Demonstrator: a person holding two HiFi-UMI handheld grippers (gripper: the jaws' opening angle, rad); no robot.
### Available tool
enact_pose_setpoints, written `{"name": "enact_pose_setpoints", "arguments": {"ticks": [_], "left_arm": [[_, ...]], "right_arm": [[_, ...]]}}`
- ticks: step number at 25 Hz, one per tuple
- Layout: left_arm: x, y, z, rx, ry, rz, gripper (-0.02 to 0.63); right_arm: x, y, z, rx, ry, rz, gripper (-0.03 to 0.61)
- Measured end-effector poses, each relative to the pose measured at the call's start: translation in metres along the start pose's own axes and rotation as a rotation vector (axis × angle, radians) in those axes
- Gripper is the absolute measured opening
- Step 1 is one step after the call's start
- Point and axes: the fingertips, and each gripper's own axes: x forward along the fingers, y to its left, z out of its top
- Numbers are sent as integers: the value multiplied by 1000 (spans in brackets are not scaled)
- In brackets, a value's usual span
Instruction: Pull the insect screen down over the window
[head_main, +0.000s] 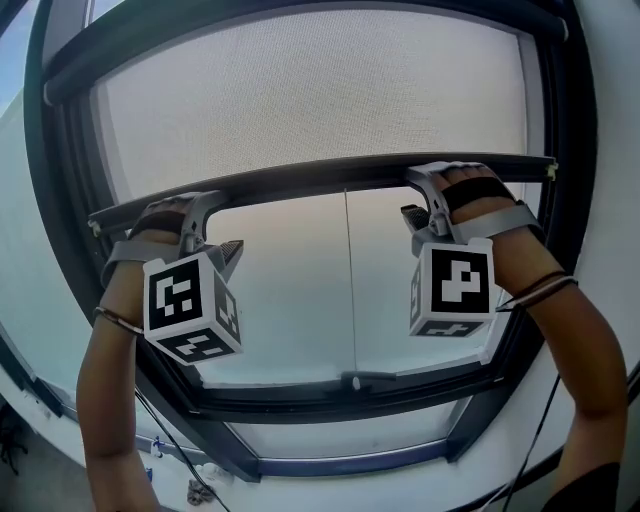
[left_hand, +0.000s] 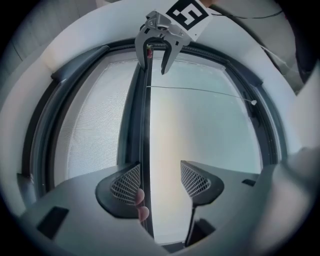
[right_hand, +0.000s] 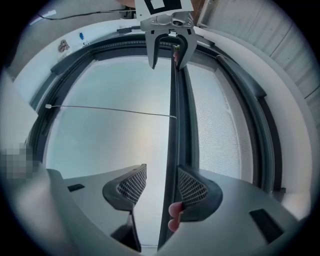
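The insect screen (head_main: 310, 100) is down over the upper half of the window, and its bottom bar (head_main: 330, 178) runs across the middle of the glass (head_main: 290, 310). Your left gripper (left_hand: 160, 182) is at the bar's left end and your right gripper (right_hand: 156, 186) is at its right end. Both sets of fingers (left_hand: 126, 184) are apart, straddling the bar without clamping it. In each gripper view the bar runs just beside the finger on the screen side, with a clear gap to the other finger. A thin cord (head_main: 349, 280) hangs from the bar's middle down toward the dark window frame (head_main: 420, 392).
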Motion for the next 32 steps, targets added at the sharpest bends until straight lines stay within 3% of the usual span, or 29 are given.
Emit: {"name": "enact_pose_setpoints", "arguments": {"ticks": [6,13,18,32], "left_arm": [[-2,-43,4,0,-14,-71,253],[5,10,6,-37,-27,-114,253],[6,3,8,-43,-41,-167,253],[7,0,10,-57,-50,-186,253]], "right_arm": [[-7,43,1,-37,-10,29,194],[8,-13,-9,-21,-21,88,193],[8,-7,-10,-33,-25,126,193],[7,-6,-11,12,-39,153,193]]}}
